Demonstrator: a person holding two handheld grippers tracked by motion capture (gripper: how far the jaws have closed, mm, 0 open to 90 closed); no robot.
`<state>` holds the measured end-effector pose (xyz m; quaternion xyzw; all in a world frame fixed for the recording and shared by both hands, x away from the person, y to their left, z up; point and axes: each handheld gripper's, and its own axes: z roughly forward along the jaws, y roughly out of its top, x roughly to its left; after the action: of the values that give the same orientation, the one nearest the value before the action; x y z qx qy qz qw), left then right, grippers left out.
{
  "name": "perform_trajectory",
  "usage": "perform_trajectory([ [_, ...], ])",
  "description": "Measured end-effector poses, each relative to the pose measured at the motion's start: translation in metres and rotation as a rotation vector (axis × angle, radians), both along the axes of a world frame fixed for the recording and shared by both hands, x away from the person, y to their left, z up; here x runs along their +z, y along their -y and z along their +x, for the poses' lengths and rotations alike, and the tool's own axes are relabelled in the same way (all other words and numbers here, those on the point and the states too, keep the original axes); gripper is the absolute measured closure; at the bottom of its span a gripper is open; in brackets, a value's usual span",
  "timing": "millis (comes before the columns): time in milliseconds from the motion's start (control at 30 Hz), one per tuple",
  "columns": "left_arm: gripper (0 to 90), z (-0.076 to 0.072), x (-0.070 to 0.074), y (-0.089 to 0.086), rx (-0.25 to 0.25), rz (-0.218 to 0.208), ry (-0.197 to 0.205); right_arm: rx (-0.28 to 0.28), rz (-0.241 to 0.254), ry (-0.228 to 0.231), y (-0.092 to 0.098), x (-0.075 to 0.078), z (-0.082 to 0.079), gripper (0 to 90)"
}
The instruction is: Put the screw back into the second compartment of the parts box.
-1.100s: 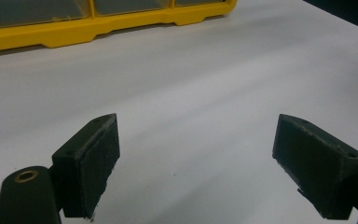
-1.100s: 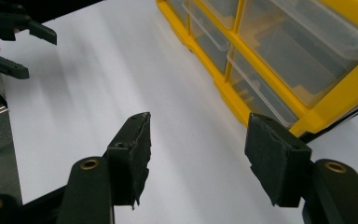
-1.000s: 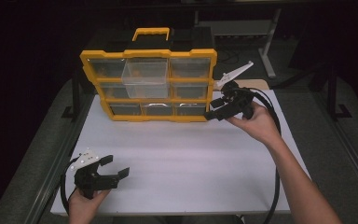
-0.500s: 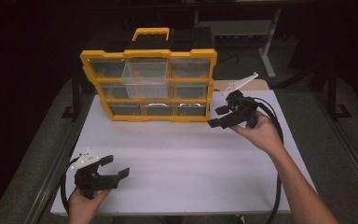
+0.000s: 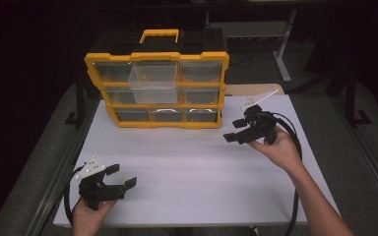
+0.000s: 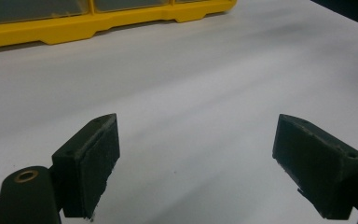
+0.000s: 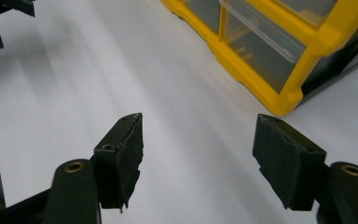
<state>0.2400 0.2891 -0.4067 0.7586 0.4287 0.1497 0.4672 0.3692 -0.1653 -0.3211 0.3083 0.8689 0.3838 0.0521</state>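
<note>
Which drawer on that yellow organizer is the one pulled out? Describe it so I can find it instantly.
Start at the yellow organizer standing at the far side of the white table, under its yellow carry handle. Look at the top row, middle column: the clear drawer there juts forward toward the person. Its neighbours all sit flush in the frame.

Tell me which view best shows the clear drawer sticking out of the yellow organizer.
The high view: the clear drawer juts from the top row's middle slot of the yellow organizer, seen whole. The right gripper view catches the organizer's lower corner and closed drawers; the left gripper view catches its bottom edge.
</note>
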Motion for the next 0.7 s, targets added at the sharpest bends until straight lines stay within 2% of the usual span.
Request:
perform_trajectory([
  [100, 14.4, 0.0, 0.001, -0.001, -0.005, 0.012, 0.0, -0.01, 0.008, -0.002, 0.006, -0.008, -0.007, 30.7],
  [167, 14.4, -0.001, 0.001, -0.002, -0.003, 0.008, 0.002, -0.014, 0.011, 0.002, 0.008, -0.012, -0.01, 30.4],
  [200, 14.3, -0.001, 0.001, -0.001, 0.002, -0.008, 0.006, -0.015, 0.011, 0.007, 0.009, -0.015, -0.011, 29.7],
  [267, 14.4, -0.001, 0.001, -0.003, 0.003, -0.005, 0.007, -0.026, 0.016, -0.003, 0.011, -0.019, -0.015, 29.4],
  [700, 14.4, -0.001, 0.001, -0.003, 0.005, -0.003, -0.001, -0.066, 0.026, 0.024, 0.027, -0.04, -0.038, 28.1],
])
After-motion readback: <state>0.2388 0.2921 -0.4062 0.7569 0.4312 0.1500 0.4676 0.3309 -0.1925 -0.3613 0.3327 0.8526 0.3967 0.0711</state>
